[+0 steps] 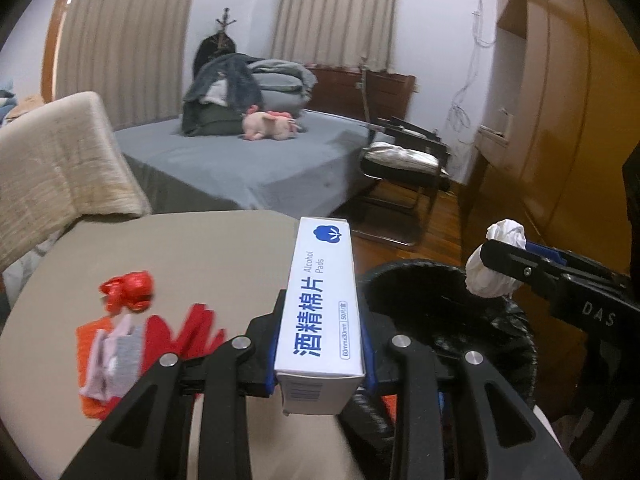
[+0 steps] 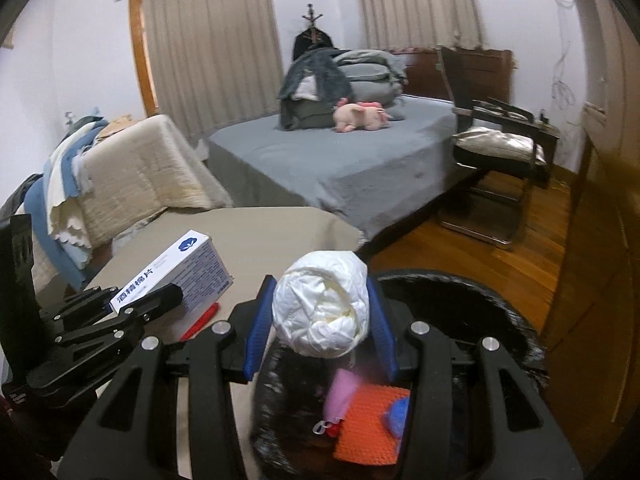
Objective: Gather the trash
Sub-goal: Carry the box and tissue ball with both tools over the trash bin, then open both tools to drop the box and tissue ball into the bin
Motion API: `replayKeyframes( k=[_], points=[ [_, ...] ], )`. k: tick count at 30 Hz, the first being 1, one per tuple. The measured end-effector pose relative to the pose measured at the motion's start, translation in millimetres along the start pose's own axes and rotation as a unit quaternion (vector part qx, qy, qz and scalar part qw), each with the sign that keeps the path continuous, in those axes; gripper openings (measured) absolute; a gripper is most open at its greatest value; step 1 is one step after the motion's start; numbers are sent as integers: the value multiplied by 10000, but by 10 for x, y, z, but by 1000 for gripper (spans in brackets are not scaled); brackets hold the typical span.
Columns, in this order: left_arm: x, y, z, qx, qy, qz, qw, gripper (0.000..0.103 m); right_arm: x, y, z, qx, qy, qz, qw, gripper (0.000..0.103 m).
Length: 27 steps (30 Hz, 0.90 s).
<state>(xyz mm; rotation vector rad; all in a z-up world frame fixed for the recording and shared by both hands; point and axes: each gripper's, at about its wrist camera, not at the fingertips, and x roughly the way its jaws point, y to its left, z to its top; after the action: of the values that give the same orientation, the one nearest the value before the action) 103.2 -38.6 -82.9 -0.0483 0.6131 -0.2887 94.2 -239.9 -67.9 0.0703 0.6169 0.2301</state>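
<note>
Left claw [image 1: 320, 364] clamps alcohol-pad box [image 1: 320, 300] at tabletop [image 1: 220, 248] edge, right claw [image 2: 320, 320] grips crumpled tissue [image 2: 322, 304] above black bin [image 1: 448, 304]; risk: early release drops either beside the rim.

Black-lined bin [image 2: 460, 308] mouth open beside the table [image 1: 180, 260] edge, scraps [image 2: 368, 420] low inside, red wrappers [image 1: 128, 290] cluttering tabletop's left part

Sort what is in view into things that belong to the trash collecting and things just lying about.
Job:
alcohol pads box in the left gripper
crumpled white paper in the right gripper
black-lined trash bin
red wrapper on the table

Lying about:
pink plush toy
bed
chair
</note>
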Motion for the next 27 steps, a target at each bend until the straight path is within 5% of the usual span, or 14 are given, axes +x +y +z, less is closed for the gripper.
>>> replayKeyframes(
  k=[27],
  points=[
    [715,-916,-125,536,504,-897,9933,31,-91,-964,-400,553,277,-890,9941,44]
  ],
)
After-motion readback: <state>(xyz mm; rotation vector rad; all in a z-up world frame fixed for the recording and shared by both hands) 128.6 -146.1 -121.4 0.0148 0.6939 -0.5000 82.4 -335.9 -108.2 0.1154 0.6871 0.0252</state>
